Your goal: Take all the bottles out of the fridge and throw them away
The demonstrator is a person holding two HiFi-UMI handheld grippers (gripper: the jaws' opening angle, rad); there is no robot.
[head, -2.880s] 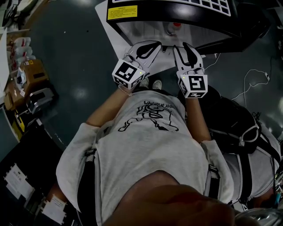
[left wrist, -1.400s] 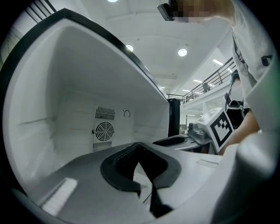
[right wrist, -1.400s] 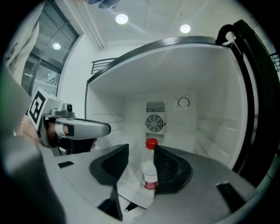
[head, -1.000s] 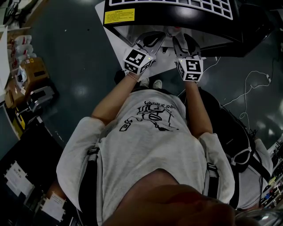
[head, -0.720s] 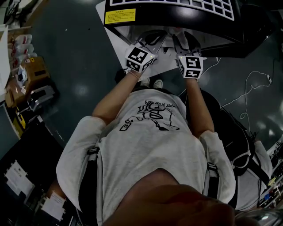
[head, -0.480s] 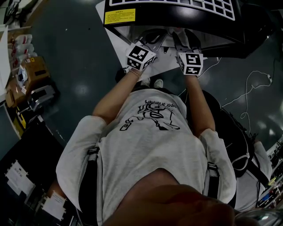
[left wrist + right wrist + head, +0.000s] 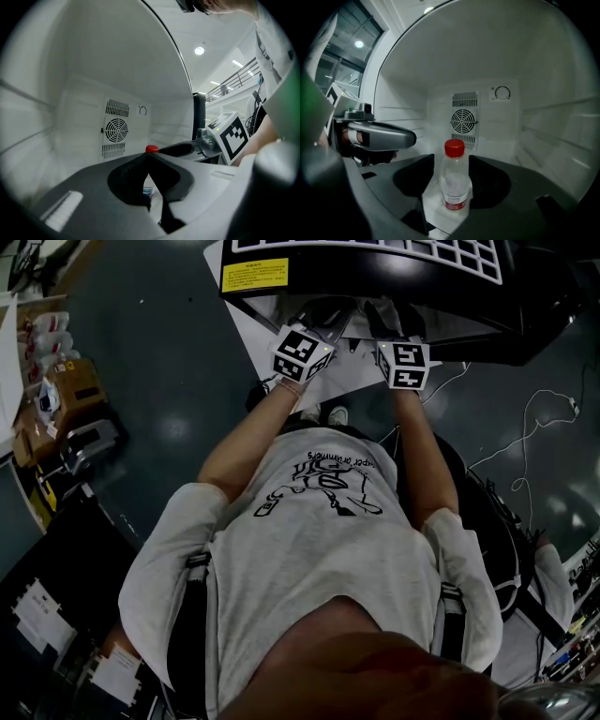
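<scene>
Right claw [image 7: 451, 158] jaws apart, just been opening; red-capped bottle [image 7: 454, 180] stands between. Left claw [image 7: 146, 157] jaws together. Fan grille [image 7: 463, 121] behind bottle. Yellow sticker [image 7: 255, 275] on fridge [image 7: 534, 93]: print illegible.

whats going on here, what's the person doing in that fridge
A person is reaching two hand-held tools into a small white fridge. The right tool has just been opening its jaws, and a clear plastic bottle with a red cap stands upright between them, not yet gripped. The left tool is alongside with its jaws together, holding nothing.
</scene>
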